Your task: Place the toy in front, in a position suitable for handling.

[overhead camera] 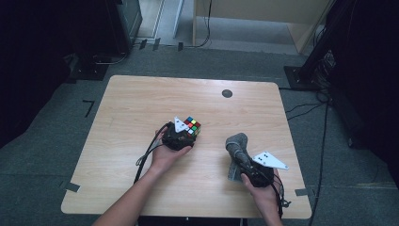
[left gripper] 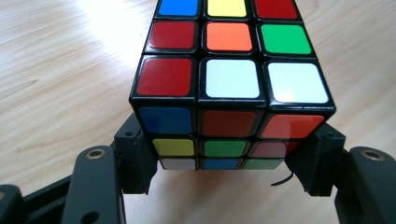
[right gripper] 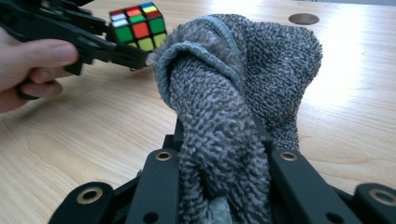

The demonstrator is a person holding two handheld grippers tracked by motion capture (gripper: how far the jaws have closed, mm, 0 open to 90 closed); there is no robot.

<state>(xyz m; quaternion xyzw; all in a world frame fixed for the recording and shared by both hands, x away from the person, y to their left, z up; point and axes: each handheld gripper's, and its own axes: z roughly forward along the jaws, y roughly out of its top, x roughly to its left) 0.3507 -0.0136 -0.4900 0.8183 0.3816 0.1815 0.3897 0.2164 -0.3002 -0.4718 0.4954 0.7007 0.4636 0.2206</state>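
Cube (left gripper: 229, 88) clamped in left claw (left gripper: 224, 163); right claw (right gripper: 224, 158) grips cloth (right gripper: 243, 84).

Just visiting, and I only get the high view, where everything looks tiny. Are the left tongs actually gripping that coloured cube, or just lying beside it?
Observer: Gripping it. In the left gripper view the left tongs press on two opposite sides of the cube, low down.
Operator: And the grey lump on the right?
Observer: A looped terry towel. The right tongs are shut on it, and it bunches up above them.
Operator: Is the cube solved?
Observer: No. The near row on its top face reads red, white, white.
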